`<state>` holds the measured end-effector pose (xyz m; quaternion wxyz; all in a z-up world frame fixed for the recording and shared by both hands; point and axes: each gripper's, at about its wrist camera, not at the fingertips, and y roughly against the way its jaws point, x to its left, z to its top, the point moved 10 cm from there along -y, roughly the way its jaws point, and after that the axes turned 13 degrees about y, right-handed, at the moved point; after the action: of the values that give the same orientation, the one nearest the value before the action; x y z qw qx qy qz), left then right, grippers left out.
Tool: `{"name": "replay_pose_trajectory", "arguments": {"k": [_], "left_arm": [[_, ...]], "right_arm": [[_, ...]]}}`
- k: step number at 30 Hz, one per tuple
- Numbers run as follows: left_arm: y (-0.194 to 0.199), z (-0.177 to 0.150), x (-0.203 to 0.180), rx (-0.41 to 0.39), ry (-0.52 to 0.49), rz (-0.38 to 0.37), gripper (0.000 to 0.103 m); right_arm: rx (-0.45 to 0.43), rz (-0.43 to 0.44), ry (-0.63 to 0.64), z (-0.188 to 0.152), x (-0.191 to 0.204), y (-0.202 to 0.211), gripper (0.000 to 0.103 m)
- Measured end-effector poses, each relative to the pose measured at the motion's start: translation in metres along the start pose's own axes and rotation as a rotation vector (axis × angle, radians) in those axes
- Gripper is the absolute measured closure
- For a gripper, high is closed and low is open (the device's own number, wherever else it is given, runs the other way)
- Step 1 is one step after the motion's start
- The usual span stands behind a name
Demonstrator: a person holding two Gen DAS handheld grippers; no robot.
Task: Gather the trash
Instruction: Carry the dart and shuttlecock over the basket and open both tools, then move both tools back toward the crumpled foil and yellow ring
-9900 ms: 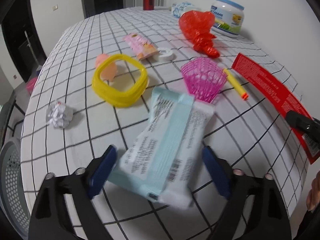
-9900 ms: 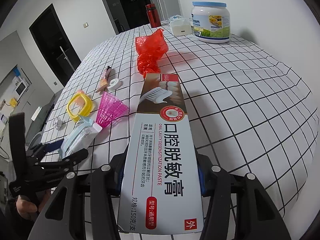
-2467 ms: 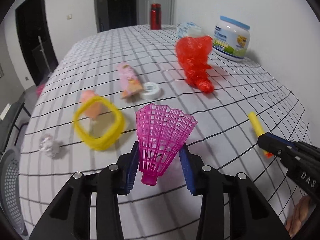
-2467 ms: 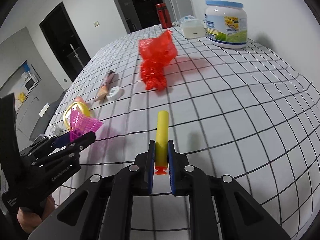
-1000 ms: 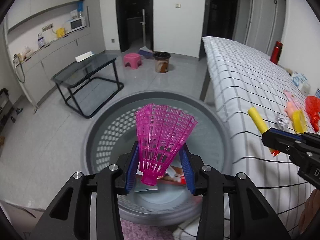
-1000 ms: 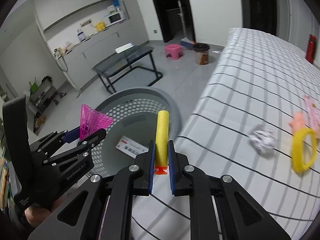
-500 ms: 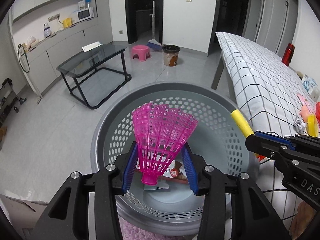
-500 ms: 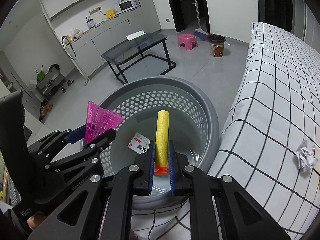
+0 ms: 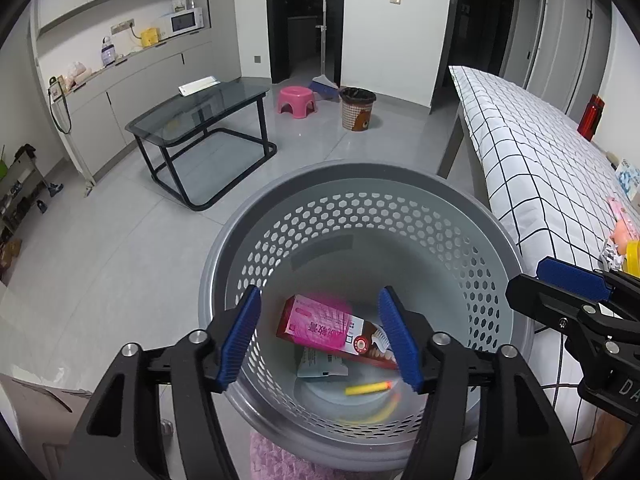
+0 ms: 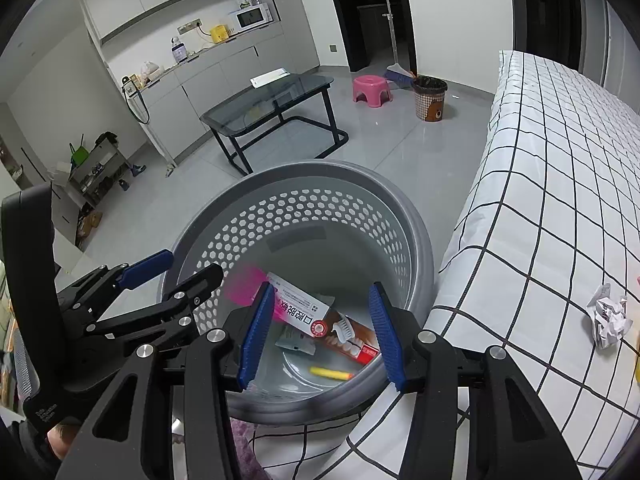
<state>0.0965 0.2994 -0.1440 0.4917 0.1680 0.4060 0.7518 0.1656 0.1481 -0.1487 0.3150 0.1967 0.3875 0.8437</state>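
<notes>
Both grippers hang over a grey perforated basket [image 9: 224, 280] [image 10: 424, 248] beside the table. My left gripper [image 9: 320, 340] [image 10: 180, 272] has its jaws opening with nothing between the pads. The pink shuttlecock [image 9: 320, 318] [image 10: 246, 286] is a blur dropping into the basket below it. My right gripper [image 10: 320, 336] [image 9: 524, 280] is opening too and holds nothing. The yellow foam dart [image 10: 332, 374] [image 9: 368, 388] lies on the basket floor. A red toothpaste box [image 9: 360, 344] [image 10: 344, 334] and a pale blue wipes pack [image 9: 320, 366] [image 10: 294, 340] lie there as well.
The checkered table [image 10: 540, 220] runs along the right, with crumpled paper [image 10: 608, 316] and a yellow ring [image 9: 634, 256] on it. A glass side table [image 9: 200, 120], a pink stool [image 9: 296, 98] and a small bin [image 9: 357, 108] stand farther off. A pink mat [image 9: 280, 460] lies under the basket.
Both grippers have opened. The shuttlecock has left the left pads and is falling; the dart has left the right pads and now lies in the basket.
</notes>
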Motion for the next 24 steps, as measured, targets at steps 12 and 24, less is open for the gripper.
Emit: {"name": "replay_pose_trajectory", "arguments": {"k": [12, 24], "left_arm": [[0.013, 0.001, 0.005, -0.016, 0.006, 0.005, 0.038], [0.027, -0.002, -0.004, -0.036, -0.005, 0.003, 0.034]], "right_arm": [[-0.017, 0.001, -0.005, -0.004, 0.001, 0.011, 0.056], [-0.048, -0.009, -0.019, -0.011, -0.003, 0.032, 0.056]]}}
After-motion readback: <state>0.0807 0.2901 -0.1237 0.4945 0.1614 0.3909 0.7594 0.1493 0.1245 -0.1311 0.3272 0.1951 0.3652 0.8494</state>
